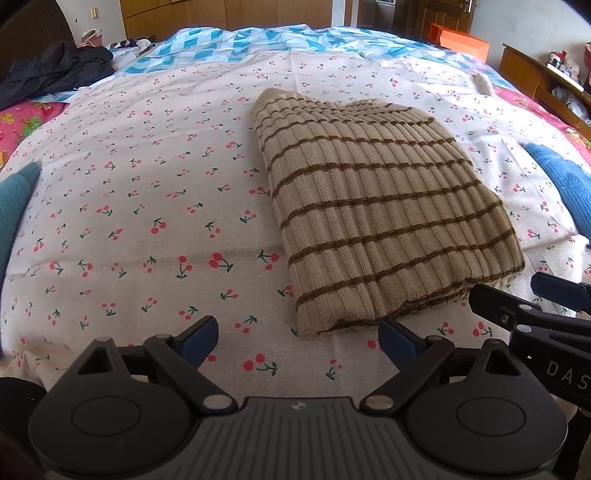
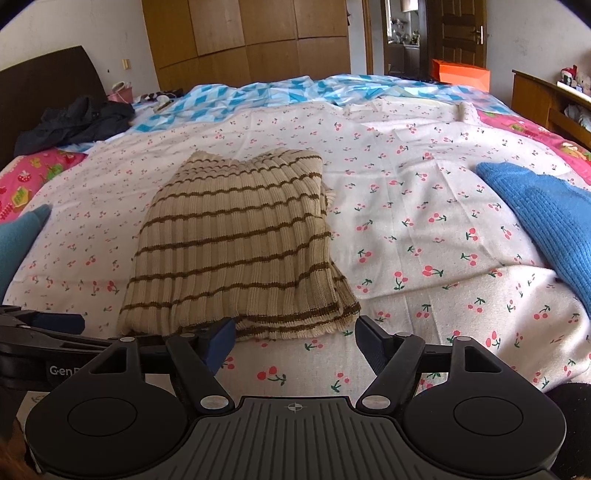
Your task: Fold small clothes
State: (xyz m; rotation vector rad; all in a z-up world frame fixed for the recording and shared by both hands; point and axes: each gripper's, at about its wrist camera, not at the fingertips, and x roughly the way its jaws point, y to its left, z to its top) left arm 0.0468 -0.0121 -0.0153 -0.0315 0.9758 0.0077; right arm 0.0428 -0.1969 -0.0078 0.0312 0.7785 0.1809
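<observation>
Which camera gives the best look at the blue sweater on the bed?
The right wrist view: the blue sweater fills much of its right side, with the ribbed knit clear. The left wrist view catches only a narrow strip at the right edge.

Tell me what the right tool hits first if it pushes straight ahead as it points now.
Probably the cherry-print sheet just past the striped sweater's near right corner; the open right tool angles downward, though depth is uncertain.

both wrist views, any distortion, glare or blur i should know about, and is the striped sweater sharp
Left wrist view: strong fisheye bowing, black corner vignette, even daylight, the striped sweater sharp, its ribs distinct. Right wrist view: same bowing, the doorway bright, far shelf items soft, sweater still crisp, the cherry-print sheet free of glare.
</observation>
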